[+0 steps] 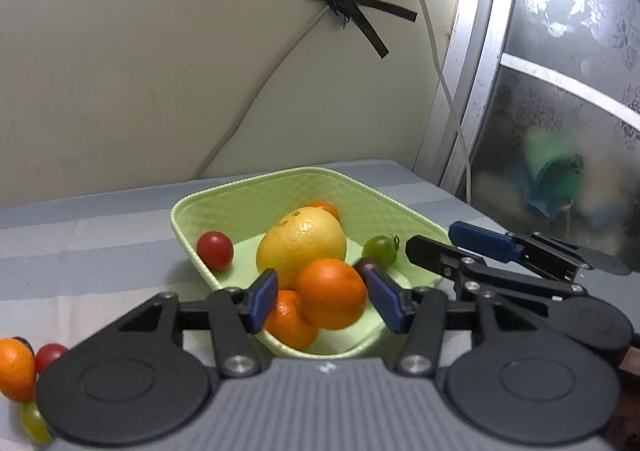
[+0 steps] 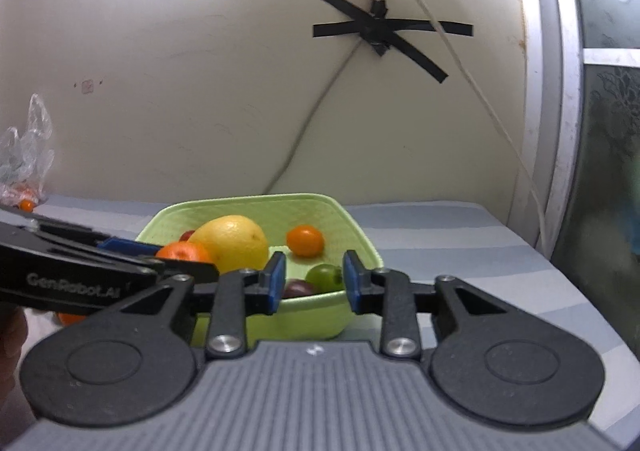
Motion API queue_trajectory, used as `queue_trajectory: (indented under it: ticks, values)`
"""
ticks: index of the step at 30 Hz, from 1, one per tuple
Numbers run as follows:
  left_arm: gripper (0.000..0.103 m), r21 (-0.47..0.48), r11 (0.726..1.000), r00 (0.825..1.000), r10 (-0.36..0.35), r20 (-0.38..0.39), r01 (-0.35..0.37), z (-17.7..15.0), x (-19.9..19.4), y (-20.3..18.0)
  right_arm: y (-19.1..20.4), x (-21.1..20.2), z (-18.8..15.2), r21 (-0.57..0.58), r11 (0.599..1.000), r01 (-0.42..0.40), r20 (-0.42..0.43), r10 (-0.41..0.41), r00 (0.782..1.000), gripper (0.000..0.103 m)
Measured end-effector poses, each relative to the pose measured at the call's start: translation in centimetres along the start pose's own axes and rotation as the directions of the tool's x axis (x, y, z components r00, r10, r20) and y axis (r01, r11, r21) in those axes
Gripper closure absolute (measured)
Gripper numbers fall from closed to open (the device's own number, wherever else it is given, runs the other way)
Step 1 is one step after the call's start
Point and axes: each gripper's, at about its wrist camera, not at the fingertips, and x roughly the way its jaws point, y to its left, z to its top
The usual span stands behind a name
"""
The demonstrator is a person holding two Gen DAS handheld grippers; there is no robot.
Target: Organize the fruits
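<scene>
A light green bowl (image 1: pixel 180 211) (image 2: pixel 320 307) on the striped cloth holds a large yellow citrus (image 1: pixel 302 243) (image 2: pixel 234 243), a tangerine (image 1: pixel 288 323), a red cherry tomato (image 1: pixel 215 250), a green tomato (image 1: pixel 380 249) (image 2: pixel 326 277), a dark grape (image 2: pixel 298 287) and a small orange (image 2: pixel 305 239). My left gripper (image 1: pixel 324 301) (image 2: pixel 186 261) is over the bowl's near side. An orange (image 1: pixel 330 293) sits between its blue pads, with a gap at the left pad. My right gripper (image 2: pixel 314 283) (image 1: pixel 432 239) is open at the bowl's right edge, nothing between its fingers.
Loose fruit lies on the cloth at the left: an orange (image 1: pixel 14 369), a red tomato (image 1: pixel 48 355) and a green grape (image 1: pixel 34 423). A crumpled plastic bag (image 2: pixel 26 147) sits at the back left. Behind stands the wall with taped cables, and a window frame (image 1: pixel 472 91) at the right.
</scene>
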Motion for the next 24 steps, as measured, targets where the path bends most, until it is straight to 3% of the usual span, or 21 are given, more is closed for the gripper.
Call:
queue_trajectory:
  ticks: [8, 14, 20, 24]
  values:
    - [0.048, 0.0, 1.0, 0.997, -0.005, 0.074, 0.005, -1.9, -6.6, 1.3, 0.7, -2.4, -0.2, 0.042, 0.998, -0.044, 0.024, 0.043, 0.999, 0.056]
    - [0.048, -0.047, 0.994, 0.993, 0.102, 0.057, -0.1, -6.1, -11.9, 5.3, 3.4, -4.5, -1.8, 0.032, 0.989, -0.142, -0.017, 0.142, 0.99, 0.056]
    - [0.05, -0.105, 0.964, 0.969, 0.243, -0.038, -0.245, -10.3, -13.3, 9.0, 7.4, -4.6, -2.8, 0.035, 0.959, -0.281, -0.13, 0.284, 0.95, 0.056]
    - [0.049, -0.156, 0.962, 0.974, 0.227, -0.008, -0.226, -10.9, -14.1, 9.8, 10.4, -4.0, -3.3, -0.007, 0.95, -0.313, -0.198, 0.305, 0.931, 0.056]
